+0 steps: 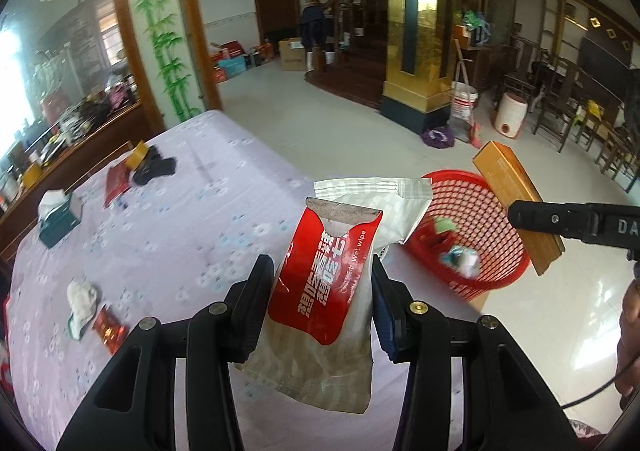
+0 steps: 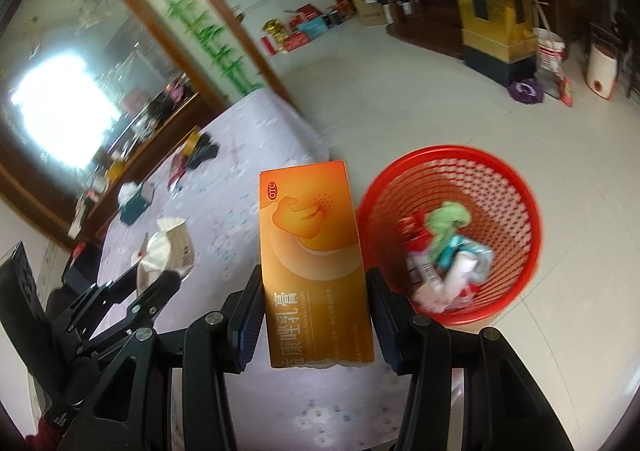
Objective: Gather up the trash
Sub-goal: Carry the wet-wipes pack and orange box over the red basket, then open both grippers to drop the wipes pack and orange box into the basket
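My left gripper (image 1: 322, 269) is shut on a red and silver wet wipe packet (image 1: 332, 275), held upright above the table's near edge. My right gripper (image 2: 315, 277) is shut on a flat orange cream box (image 2: 312, 247). In the left wrist view that orange box (image 1: 508, 187) hangs over a red mesh basket (image 1: 448, 176), with the right gripper (image 1: 534, 216) clamped on it. The basket (image 2: 440, 152) stands on the floor beside the table and holds several crumpled scraps. In the right wrist view the left gripper (image 2: 154, 277) shows at the left with the packet (image 2: 174, 247).
On the lilac tablecloth (image 1: 180, 211) lie a crumpled white tissue (image 1: 82, 299), a red wrapper (image 1: 108, 329), a teal tissue box (image 1: 58, 221), a red packet (image 1: 118, 181), a tape roll (image 1: 138, 155) and a black item (image 1: 156, 169). A white bucket (image 1: 464, 103) stands far across the tiled floor.
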The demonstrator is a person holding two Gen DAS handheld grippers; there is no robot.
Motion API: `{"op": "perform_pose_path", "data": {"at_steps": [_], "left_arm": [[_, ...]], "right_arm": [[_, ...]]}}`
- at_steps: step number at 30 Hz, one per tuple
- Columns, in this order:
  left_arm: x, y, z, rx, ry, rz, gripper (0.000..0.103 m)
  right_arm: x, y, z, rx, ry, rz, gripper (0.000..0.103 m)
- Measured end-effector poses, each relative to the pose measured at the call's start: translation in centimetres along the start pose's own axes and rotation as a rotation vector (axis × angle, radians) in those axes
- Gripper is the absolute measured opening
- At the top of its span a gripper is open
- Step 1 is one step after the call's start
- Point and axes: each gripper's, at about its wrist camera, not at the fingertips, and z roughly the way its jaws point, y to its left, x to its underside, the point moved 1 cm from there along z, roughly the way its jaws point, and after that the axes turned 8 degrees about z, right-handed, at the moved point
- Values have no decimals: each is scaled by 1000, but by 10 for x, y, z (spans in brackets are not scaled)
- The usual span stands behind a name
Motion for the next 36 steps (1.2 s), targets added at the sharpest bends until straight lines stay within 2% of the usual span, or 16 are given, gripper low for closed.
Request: {"op": "perform_pose_path", "data": {"at_steps": [5, 8, 15, 21, 23, 24, 26, 29, 36], "left_arm": [[-20, -19, 12, 76, 2, 9, 45], [-31, -33, 25, 142, 25, 5, 45], [-52, -71, 67, 228, 74, 0, 45], [-63, -94, 93, 253, 94, 0, 46], [-65, -98, 100, 263, 98, 2, 54], [-67, -100, 103, 262, 102, -2, 62], [-69, -101, 102, 259, 96, -9, 63], [-68, -98, 99, 269, 92, -16, 63], [-55, -73, 82, 234, 86, -55, 63]], "right_arm": [[-18, -34, -13, 32, -38, 75, 53], [-25, -53, -17, 46, -49, 112, 53], [-40, -87, -18, 82, -62, 174, 53], [-57, -108, -6, 115, -45, 195, 55], [-62, -113, 1, 118, -37, 194, 55], [-64, -114, 4, 124, -32, 192, 55], [-69, -118, 9, 127, -26, 197, 60], [-71, -122, 7, 131, -29, 206, 60], [-70, -111, -1, 108, -27, 182, 60]]}}
